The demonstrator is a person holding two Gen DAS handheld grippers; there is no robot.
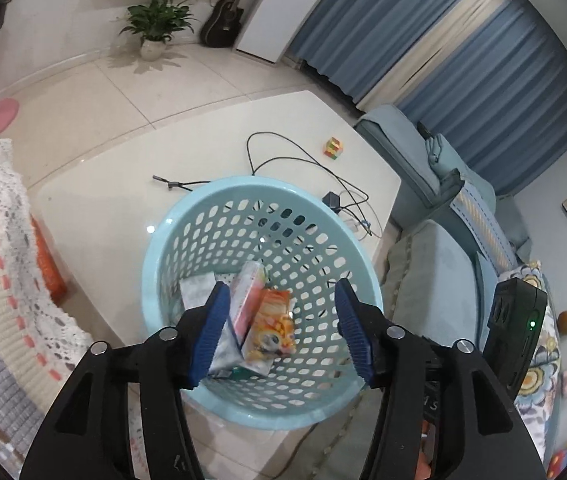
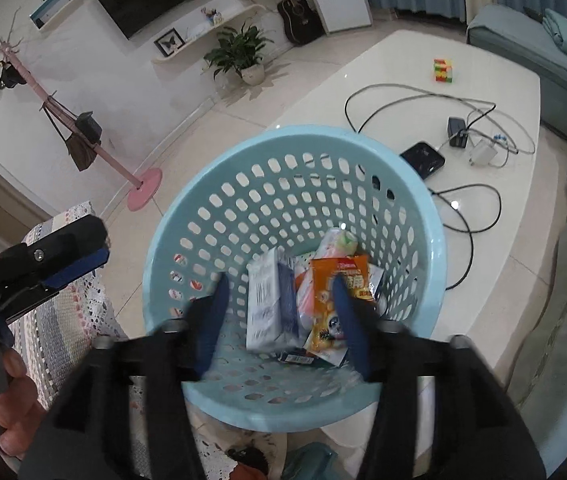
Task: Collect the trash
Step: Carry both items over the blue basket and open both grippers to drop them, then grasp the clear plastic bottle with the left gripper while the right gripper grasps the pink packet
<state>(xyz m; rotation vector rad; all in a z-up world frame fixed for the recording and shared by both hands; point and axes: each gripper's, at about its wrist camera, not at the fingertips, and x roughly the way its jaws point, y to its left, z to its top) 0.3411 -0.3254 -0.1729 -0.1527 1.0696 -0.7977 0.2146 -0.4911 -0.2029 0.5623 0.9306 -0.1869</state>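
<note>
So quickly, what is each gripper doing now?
Left gripper: open, holding nothing, over the basket.
Right gripper: open, holding nothing.

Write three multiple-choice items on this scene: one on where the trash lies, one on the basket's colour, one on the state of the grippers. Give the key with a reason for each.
1. Where does the orange snack packet lie?
A. on the floor
B. inside the basket
C. on the sofa

2. What colour is the basket?
A. light blue
B. red
C. black

3. How do the left gripper and the right gripper stand?
A. both clamped on a cable
B. one holding the puzzle cube
C. both open, pressing on nothing

Key: 1 B, the packet rests on the basket's bottom beside a white and blue carton. 2 A, its perforated wall is pale blue in both views. 3 C, the blue pads stand apart above the basket with nothing pinched between them.
</note>
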